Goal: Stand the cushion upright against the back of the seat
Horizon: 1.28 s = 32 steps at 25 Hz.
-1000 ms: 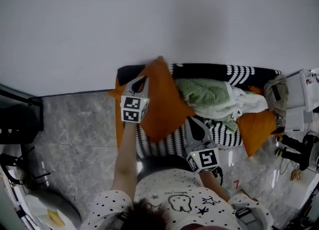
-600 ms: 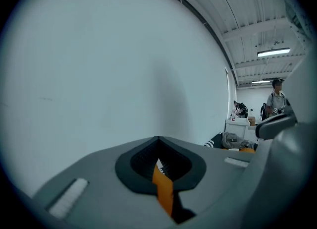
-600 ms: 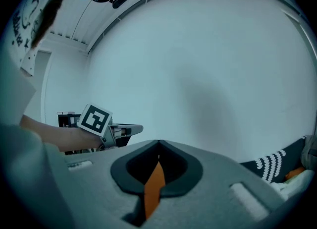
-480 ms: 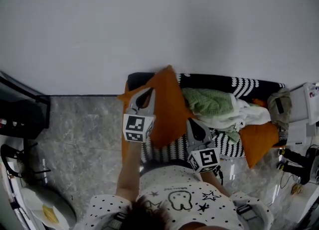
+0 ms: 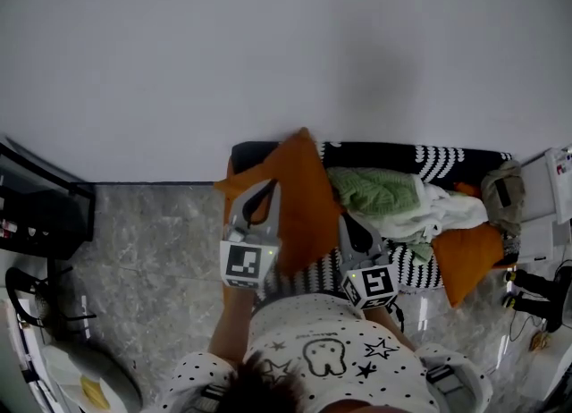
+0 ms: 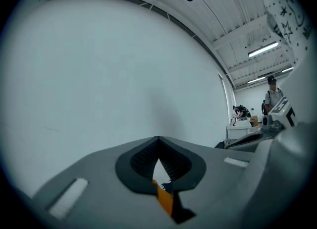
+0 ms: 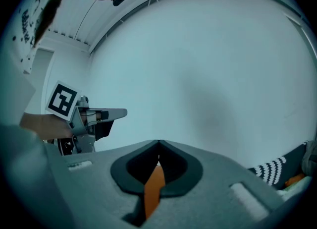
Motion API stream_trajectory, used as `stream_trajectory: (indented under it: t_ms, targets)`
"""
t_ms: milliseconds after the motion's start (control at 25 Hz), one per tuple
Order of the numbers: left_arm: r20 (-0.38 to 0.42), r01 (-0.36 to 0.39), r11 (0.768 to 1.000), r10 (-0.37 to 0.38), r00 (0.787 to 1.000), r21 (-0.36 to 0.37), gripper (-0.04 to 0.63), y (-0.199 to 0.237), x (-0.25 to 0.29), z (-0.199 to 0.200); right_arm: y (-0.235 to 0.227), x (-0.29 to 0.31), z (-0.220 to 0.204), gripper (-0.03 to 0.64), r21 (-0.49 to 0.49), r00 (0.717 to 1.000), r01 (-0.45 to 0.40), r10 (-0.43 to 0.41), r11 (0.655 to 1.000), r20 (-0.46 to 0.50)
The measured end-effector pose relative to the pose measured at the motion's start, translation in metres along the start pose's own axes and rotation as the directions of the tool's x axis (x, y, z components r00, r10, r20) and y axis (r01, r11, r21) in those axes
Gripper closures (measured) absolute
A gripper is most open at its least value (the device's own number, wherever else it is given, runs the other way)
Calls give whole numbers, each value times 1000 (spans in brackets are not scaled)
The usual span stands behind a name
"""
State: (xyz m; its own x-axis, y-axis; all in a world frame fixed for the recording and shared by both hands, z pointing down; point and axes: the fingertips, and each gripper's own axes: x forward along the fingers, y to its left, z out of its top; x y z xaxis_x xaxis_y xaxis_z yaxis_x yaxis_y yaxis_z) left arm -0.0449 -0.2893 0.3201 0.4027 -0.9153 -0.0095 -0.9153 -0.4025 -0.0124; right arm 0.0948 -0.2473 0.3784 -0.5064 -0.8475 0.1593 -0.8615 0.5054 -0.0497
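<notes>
An orange cushion (image 5: 302, 195) stands tilted on its edge at the left end of the black-and-white patterned seat (image 5: 435, 158), its top corner against the white wall. My left gripper (image 5: 258, 203) is shut on the cushion's left edge; orange fabric (image 6: 165, 200) shows pinched between its pads. My right gripper (image 5: 354, 228) is shut on the cushion's lower right edge, with an orange strip (image 7: 155, 186) between its pads. Each gripper view looks at the bare wall. My left gripper (image 7: 95, 119) also shows in the right gripper view, level and to the left.
Green and white blankets (image 5: 384, 189) lie heaped on the seat's middle. A second orange cushion (image 5: 465, 257) leans at its right end. Dark furniture (image 5: 40, 216) stands at the left, a white unit (image 5: 552, 177) and cables (image 5: 529, 284) at the right. A person (image 6: 271, 94) stands far off.
My left gripper has risen with the cushion's edge, and the cushion stands steeper and closer to the wall. The right gripper has hardly moved.
</notes>
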Motion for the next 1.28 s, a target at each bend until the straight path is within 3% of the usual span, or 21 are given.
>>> stream_trajectory:
  t_ms: [320, 720, 1080, 1280]
  targets:
    - [-29, 22, 1000, -22, 999, -5, 594, -23, -34, -8, -5, 0, -3, 621, 11, 1000, 16, -16, 1000, -6]
    - [-70, 24, 992, -33, 997, -127, 594, -46, -72, -33, 9, -9, -4, 621, -1, 1000, -28, 28, 1000, 4]
    - [-110, 38, 983, -59, 992, -180, 594, -62, -91, -46, 33, -26, -12, 621, 8, 997, -61, 61, 998, -44]
    - [-96, 40, 984, -58, 994, -176, 594, -62, -96, -39, 39, -30, -13, 621, -51, 996, -74, 72, 996, -46]
